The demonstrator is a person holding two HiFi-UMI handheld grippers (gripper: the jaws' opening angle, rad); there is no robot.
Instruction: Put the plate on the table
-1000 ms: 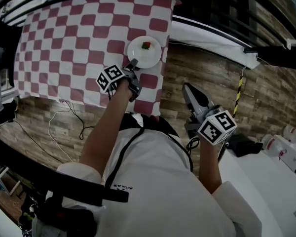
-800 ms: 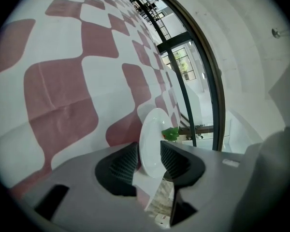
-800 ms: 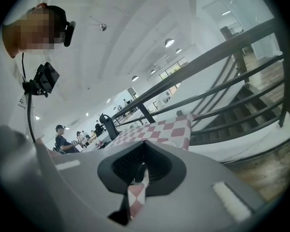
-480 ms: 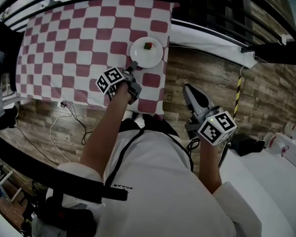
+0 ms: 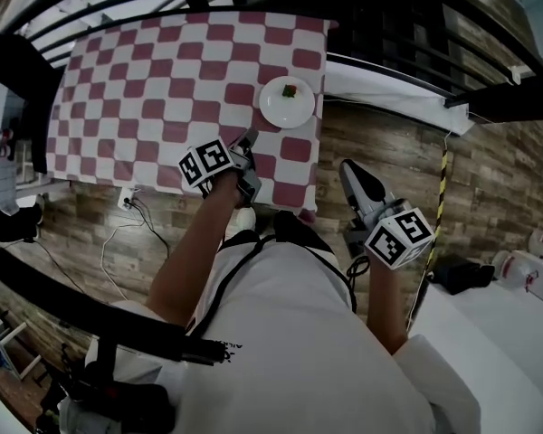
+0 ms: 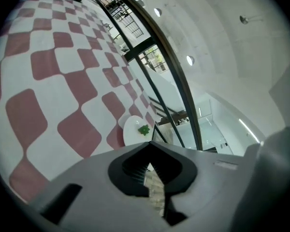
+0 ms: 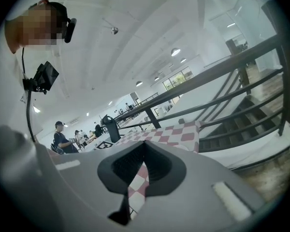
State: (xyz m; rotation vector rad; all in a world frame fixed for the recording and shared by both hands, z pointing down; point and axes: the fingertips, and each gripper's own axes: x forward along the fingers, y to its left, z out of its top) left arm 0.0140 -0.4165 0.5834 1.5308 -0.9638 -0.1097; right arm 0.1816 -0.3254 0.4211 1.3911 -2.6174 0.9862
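A white plate (image 5: 287,103) with a small red and green bit of food (image 5: 290,89) rests on the red-and-white checkered table (image 5: 145,89), close to its right edge. My left gripper (image 5: 251,137) hovers over the table's near right corner, a short way short of the plate, jaws shut and empty. In the left gripper view the plate (image 6: 134,131) lies just beyond the shut left gripper (image 6: 149,144). My right gripper (image 5: 347,166) is held off the table over the wooden floor, shut on nothing; the right gripper view shows the right gripper (image 7: 145,144) pointing toward the table's corner (image 7: 183,132).
Black railings (image 5: 389,25) run behind and to the right of the table. Cables (image 5: 131,220) lie on the wooden floor at the left. A yellow-and-black striped post (image 5: 443,165) stands at the right. People (image 7: 63,139) sit far off in the right gripper view.
My left gripper has drawn back from the plate's rim, leaving a gap, and the plate stays flat on the table. The right gripper has barely moved.
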